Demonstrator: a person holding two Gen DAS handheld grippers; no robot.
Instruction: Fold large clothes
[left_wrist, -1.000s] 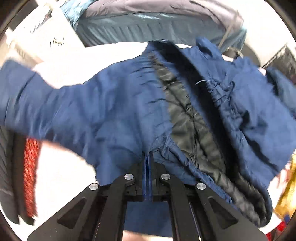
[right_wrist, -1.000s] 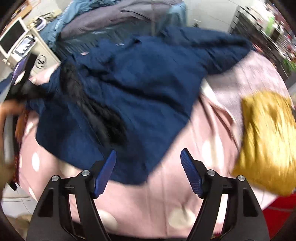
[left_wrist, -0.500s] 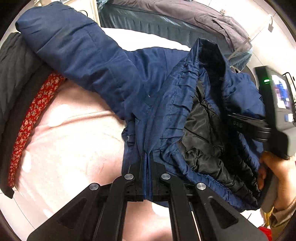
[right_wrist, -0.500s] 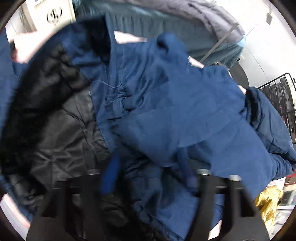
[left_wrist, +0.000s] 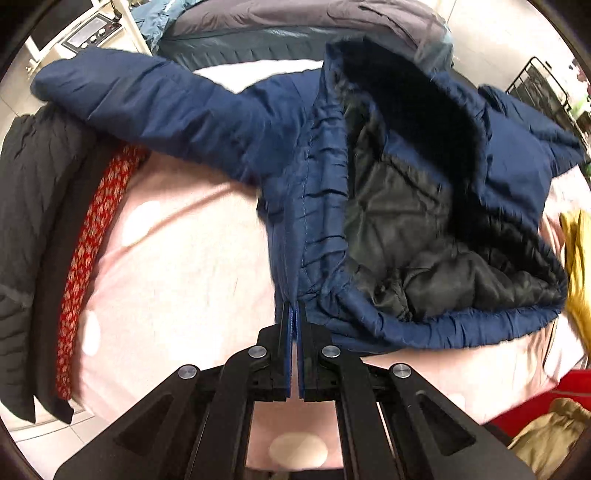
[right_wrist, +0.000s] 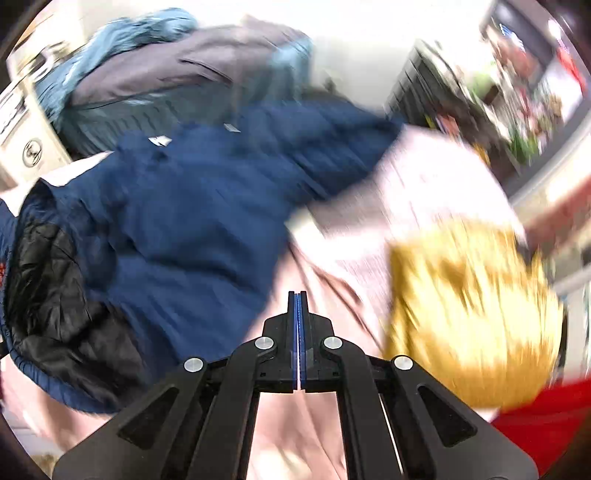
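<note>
Left gripper (left_wrist: 293, 314) clenched on the blue jacket's (left_wrist: 303, 177) hem over the pink bedspread (left_wrist: 177, 266), right gripper (right_wrist: 298, 299) just closed, pinched empty, near its right edge.

You have a navy blue jacket (left_wrist: 236, 122) with black quilted lining (left_wrist: 402, 206), a pale pink bedcover (left_wrist: 184, 280) with white dots, a red scarf (left_wrist: 92, 236) with a small pale print, a mustard yellow cloth (right_wrist: 469, 306), and a black coat (left_wrist: 33, 206).
</note>
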